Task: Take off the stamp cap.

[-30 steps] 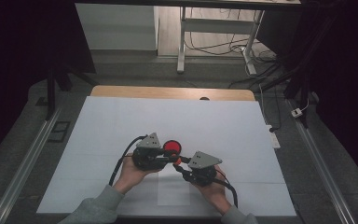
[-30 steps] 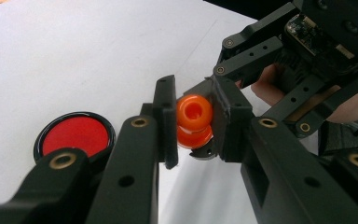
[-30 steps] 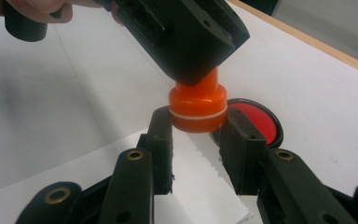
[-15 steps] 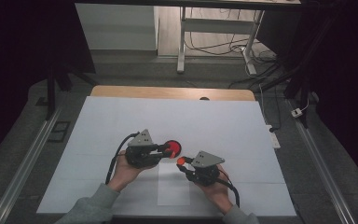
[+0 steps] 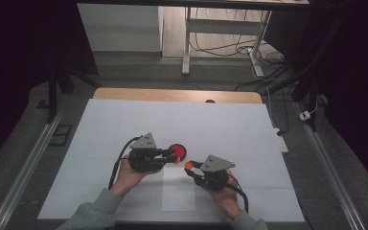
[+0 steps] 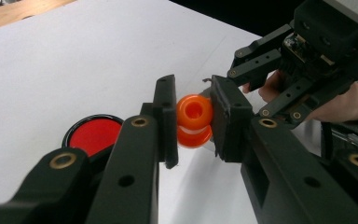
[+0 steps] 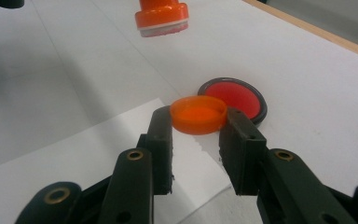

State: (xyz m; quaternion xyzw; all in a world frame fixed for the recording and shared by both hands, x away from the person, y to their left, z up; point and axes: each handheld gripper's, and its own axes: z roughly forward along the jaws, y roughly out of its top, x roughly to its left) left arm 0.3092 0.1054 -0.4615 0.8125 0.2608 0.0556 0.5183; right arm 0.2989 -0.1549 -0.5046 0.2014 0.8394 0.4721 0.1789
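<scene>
Left gripper view shows the small orange plastic stamp point(image 6: 194, 120) pinched between your left gripper point(image 6: 193, 122)'s two black jaws, held up off the white table top point(image 6: 74, 60). It has a round knob with a hole on top and a wider ring below. In the right gripper view you can see the stamp's underside, with a pale band around its bottom edge, hanging in the air.

Your right gripper point(image 7: 196, 122) is squeezed on the little round orange plastic cap point(image 7: 198, 114). The cap sits between its jaws, open side up, well apart from the stamp. So the cap looks to be off the stamp already. That part seems done.

Just past the cap lies the flat round red pad in a dark ring point(image 7: 233, 99), resting on the table. In the high view it is right beside your left gripper point(image 5: 171, 155), and your right gripper point(image 5: 190, 166) is a bit nearer to you. A white sheet of paper point(image 5: 178, 191) lies on the table between your two hands.

What is left, I think: press the stamp on the red pad, then press it on the paper. The paper looks bare, so no mark is made yet. After that, the cap could go back on.
</scene>
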